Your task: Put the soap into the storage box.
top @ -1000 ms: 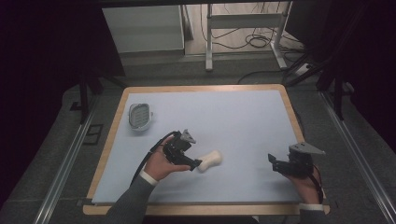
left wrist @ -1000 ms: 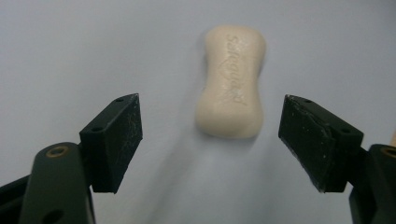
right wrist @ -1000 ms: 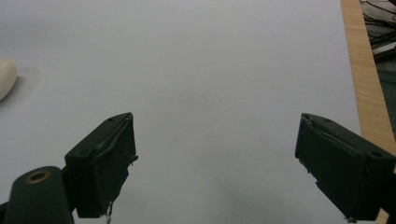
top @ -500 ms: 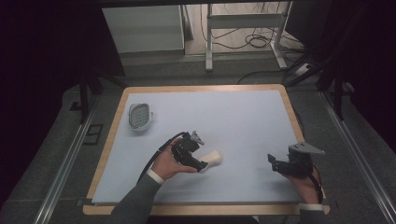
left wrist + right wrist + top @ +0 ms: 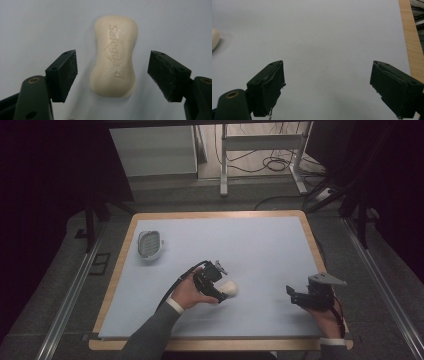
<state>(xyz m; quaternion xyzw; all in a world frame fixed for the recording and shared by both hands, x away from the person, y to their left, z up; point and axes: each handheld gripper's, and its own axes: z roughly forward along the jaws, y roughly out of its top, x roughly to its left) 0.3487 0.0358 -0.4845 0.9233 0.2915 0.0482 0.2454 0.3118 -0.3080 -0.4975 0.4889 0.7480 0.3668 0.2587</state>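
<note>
1. One soap dish (image 5: 149, 244), pale with a slotted grid, sits near the left edge of the table (image 5: 260, 240), well apart from both hands. It looks like the place the soap is meant to end up, though that is a judgement from the layout. Its grid and depth are too small to make out from the high view.

2. Next to the right, the left gripper (image 5: 221, 292) is tipped down over the bar of soap (image 5: 114, 56). The soap lies flat on the mat just right of the table's middle, lengthwise between the two jaws. The jaws have just been closing, yet a clear gap shows on each side, so the pads straddle the bar without touching it. Lining up across the narrow waist probably gives the surest pinch on a slippery, rounded thing. From above, the gripper and hand cover much of the bar, and its near end is hard to see.

3. Farthest right, the right gripper (image 5: 295, 296) rests low near the table's right edge, its jaws spread wide over bare mat with nothing between them, seemingly waiting. Its own view catches just a sliver of the soap, cut off by the left border.
</note>
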